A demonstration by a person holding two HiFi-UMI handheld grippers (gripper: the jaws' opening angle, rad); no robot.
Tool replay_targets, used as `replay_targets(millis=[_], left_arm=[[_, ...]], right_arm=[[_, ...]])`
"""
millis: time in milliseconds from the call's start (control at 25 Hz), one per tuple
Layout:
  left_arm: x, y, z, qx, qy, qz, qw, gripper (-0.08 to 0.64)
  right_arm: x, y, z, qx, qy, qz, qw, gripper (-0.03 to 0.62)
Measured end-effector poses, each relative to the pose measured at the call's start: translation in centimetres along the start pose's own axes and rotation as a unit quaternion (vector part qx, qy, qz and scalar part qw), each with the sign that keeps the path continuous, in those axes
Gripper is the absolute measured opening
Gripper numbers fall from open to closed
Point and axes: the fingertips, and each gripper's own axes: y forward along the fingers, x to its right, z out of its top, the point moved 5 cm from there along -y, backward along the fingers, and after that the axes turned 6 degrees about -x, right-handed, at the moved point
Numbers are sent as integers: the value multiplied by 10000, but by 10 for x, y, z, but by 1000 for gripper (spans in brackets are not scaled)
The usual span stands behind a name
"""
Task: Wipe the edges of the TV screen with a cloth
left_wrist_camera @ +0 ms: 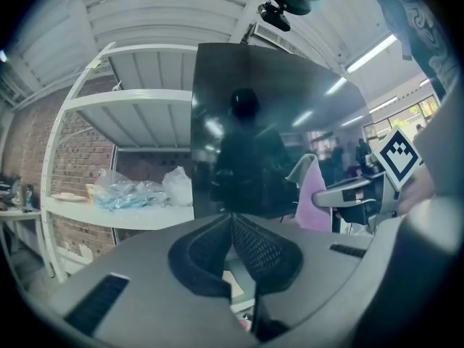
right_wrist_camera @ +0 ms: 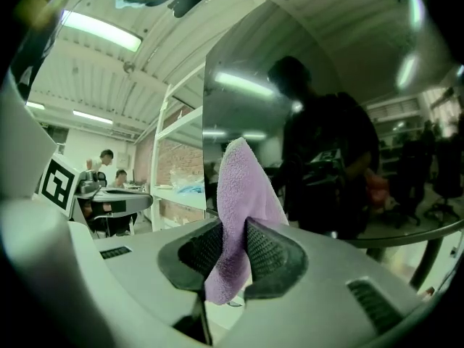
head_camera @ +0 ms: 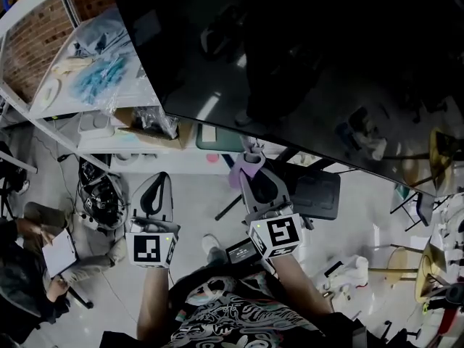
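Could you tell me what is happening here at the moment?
A person holding a gripper in each hand faces the large dark TV screen. The right gripper is clamped on a fuzzy purple cloth, held just below the screen's lower edge; contact is unclear. The left gripper is shut, empty, alongside.

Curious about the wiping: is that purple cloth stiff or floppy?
Probably floppy: the purple cloth creases where the right gripper pinches it. Its fuzzy nap looks soft and light, so it would likely drag, not slip, on the TV screen.
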Motion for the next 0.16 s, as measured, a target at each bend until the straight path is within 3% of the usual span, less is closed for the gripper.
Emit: replay_targets(millis=[160], left_arm=[[29,-7,4,0,4,0,10000,18]], right_arm=[[14,-35,-10,2,35,-52,10000,103]])
